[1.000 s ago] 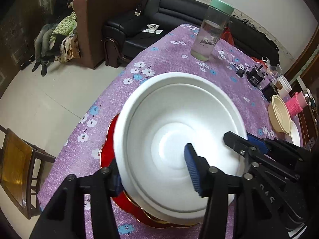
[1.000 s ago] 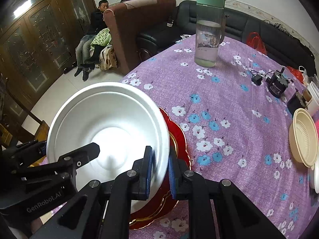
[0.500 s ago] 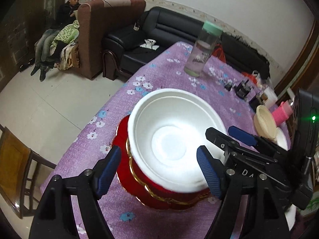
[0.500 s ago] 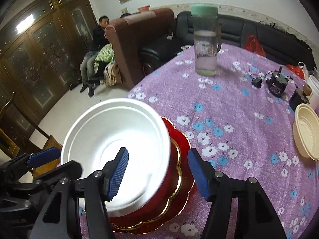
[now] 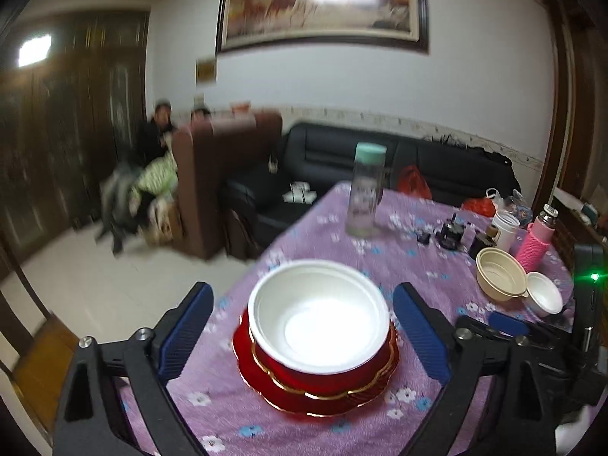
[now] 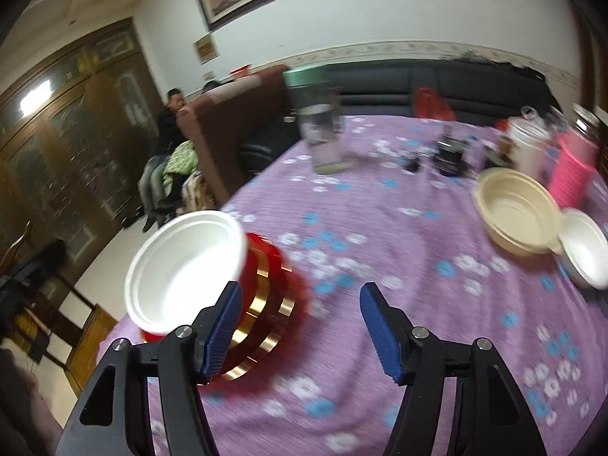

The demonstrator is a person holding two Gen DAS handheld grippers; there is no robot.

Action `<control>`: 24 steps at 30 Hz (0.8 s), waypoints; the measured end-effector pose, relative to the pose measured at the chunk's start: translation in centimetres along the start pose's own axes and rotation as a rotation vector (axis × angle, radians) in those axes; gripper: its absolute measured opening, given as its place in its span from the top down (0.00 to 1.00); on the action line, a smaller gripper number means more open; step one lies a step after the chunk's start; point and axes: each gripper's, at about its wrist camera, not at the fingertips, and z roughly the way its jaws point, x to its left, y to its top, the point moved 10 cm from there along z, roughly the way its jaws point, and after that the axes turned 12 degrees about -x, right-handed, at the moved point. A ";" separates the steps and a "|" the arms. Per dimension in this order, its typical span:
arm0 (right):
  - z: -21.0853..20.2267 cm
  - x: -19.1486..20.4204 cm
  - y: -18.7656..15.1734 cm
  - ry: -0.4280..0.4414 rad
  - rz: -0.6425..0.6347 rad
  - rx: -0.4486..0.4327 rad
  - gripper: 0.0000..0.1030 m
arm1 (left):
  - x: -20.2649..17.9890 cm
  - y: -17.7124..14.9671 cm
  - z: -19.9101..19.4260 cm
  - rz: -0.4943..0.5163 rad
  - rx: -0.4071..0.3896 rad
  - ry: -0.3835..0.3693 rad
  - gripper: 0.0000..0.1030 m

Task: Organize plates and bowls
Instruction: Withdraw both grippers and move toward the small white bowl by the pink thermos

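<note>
The white bowl (image 5: 318,319) looks like thin foam or pulp: light, a little flexible, easily dented, so I judge a gentle pinch on its rolled rim is the best hold. It sits nested in a red dish (image 5: 315,376) with gold scalloped edging, near the left, near edge of the worktop (image 6: 380,228) with its purple flowered cloth. The red dish looks glossy and stiff, probably heavier and slippery, so it would need a firmer bite on its rim or support from below.

Far to the right, a cream bowl (image 6: 516,211) touches a small white bowl (image 6: 585,250). Both look as light as the big white one and should stack easily, and the rim again seems the natural hold.

The left gripper (image 5: 304,330) hangs over the stack with its jaws opening wide on either side of the white bowl, pads clear of it. The right gripper (image 6: 300,334) is opening too, with only cloth between its jaws; its left pad is just in front of the red dish.
</note>
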 end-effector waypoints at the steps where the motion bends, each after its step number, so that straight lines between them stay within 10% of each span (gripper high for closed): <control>1: -0.5 -1.4 -0.3 -0.022 0.015 0.001 0.33 | -0.6 0.2 -0.4 0.022 -0.017 -0.001 0.06; 12: -4.7 -13.0 -2.3 -0.171 0.188 -0.020 0.33 | -7.8 -1.5 -1.2 0.179 0.007 -0.070 0.05; 24: -5.8 -16.6 -2.9 -0.192 0.261 -0.034 0.33 | -13.3 -3.8 -1.0 0.306 0.056 -0.117 0.06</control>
